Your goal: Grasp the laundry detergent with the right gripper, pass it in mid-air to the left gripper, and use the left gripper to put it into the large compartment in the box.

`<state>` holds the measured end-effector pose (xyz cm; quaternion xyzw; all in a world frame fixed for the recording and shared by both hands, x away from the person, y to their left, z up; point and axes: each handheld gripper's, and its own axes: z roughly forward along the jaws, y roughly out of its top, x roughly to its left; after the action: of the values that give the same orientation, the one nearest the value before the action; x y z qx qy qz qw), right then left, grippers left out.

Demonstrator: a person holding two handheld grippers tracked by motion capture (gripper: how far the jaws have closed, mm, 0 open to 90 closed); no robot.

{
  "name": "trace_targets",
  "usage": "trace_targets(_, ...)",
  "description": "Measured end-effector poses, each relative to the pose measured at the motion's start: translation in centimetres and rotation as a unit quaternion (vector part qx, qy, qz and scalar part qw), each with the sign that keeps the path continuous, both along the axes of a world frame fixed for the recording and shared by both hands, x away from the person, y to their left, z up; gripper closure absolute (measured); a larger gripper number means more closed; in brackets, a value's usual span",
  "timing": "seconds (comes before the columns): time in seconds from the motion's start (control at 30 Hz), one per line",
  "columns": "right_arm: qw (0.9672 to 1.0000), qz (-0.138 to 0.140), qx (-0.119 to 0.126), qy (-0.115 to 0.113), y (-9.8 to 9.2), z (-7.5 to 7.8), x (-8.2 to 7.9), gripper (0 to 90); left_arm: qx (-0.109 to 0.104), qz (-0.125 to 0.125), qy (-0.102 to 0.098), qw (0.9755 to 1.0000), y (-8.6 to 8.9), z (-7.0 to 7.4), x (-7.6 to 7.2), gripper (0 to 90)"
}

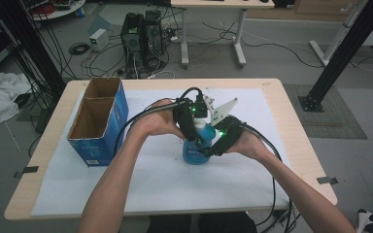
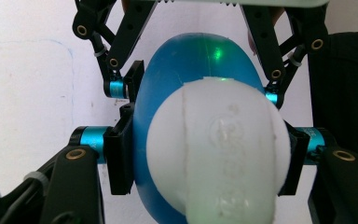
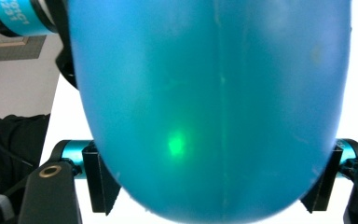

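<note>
The blue bottle [image 1: 197, 148] is standing upright mid-table on the white sheet [image 1: 150, 179]. The left gripper [image 1: 194, 127] is clamping its white cap [image 2: 216, 154]. The right gripper [image 1: 213, 145] is straddling the body, pads seemingly touching.

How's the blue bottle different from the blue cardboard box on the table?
The blue bottle is rounded plastic with a white cap and is gripped by the left gripper; the cardboard box is rectangular, open-topped and untouched, standing apart at the left. Both are blue and upright.
</note>
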<state>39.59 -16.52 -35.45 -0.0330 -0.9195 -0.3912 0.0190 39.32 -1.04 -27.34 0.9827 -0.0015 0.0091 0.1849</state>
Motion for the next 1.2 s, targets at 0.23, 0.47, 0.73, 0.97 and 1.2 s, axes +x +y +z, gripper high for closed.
trace_targets(0.23,1.0,0.0,-0.003,0.001,-0.1,0.1,-0.1,22.4,-0.001,0.005,0.003,1.0,0.1,0.0,0.1,38.1)
trace_targets(0.47,0.9997,-0.006,0.005,-0.022,0.0,-0.1,0.1,21.4,-0.006,0.008,0.001,0.9999,0.4,0.2,0.0,38.1)
trace_targets(0.73,0.9999,-0.006,-0.014,-0.003,-0.3,0.1,-0.2,20.5,-0.003,0.009,0.003,1.0,0.5,0.3,-0.1,38.1)
trace_targets(0.97,0.9991,-0.027,-0.03,-0.014,-1.1,0.6,-0.3,12.4,-0.002,0.017,0.004,0.9998,1.1,0.6,-0.2,38.1)
trace_targets(1.2,0.9947,-0.055,-0.074,-0.045,-2.8,1.0,-0.3,12.4,-0.003,0.05,0.008,0.9987,2.5,1.7,0.0,38.0)
